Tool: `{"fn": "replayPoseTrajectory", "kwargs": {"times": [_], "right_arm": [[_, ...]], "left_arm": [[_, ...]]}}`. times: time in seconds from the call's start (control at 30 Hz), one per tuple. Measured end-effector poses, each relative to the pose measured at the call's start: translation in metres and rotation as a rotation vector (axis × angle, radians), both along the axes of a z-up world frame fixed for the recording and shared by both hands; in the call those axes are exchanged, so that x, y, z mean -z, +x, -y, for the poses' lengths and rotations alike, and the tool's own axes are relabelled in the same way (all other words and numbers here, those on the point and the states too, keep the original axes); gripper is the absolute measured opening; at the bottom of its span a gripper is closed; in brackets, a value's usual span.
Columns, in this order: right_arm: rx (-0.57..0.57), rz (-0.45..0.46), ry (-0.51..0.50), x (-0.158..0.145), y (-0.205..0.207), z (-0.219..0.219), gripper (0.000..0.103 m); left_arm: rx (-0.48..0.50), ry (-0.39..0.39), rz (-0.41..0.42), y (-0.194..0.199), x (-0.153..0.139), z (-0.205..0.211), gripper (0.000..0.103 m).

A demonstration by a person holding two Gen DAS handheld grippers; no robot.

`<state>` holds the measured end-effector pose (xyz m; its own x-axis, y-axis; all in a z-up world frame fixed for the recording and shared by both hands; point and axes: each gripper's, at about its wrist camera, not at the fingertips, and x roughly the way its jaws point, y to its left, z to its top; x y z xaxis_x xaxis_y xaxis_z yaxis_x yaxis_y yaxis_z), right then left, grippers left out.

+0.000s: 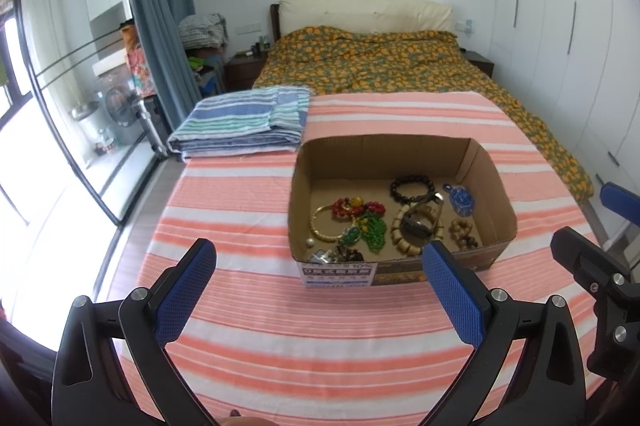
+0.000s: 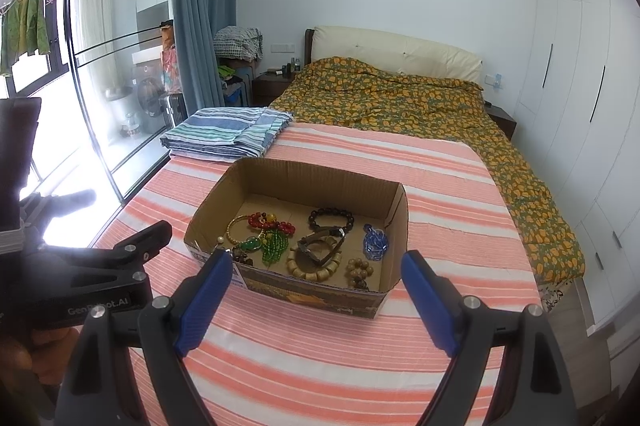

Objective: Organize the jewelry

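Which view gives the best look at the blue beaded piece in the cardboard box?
The right wrist view: the blue beaded piece lies unobstructed on the floor of the cardboard box, clear of the box's right wall. In the left wrist view it is also fully visible, but it appears smaller and crowded against that wall.

The box is plain brown corrugated cardboard, matt inside, with a glossy printed label on the front. It sits on a soft woven striped cloth, a bit towel-like. Inside, the green beads look like shiny glass, the dark bracelet like polished wood, the bangle like gold metal. Both hand-held grippers have matt black plastic arms, blue textured rubbery pads and silvery metal screws.
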<state>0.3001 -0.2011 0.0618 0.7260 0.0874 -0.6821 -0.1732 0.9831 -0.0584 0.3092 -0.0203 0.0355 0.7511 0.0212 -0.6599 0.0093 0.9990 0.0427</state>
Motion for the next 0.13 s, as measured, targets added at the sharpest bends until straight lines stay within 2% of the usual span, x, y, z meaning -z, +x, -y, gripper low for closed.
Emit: {"fn": "replayPoseTrajectory", "kwargs": {"times": [0.13], "right_arm": [[0.003,-0.011,0.002,0.0047,-0.0025,0.0026,0.088]], "left_arm": [[0.003,0.012,-0.001,-0.0016,0.0057,0.0009,0.103]]}}
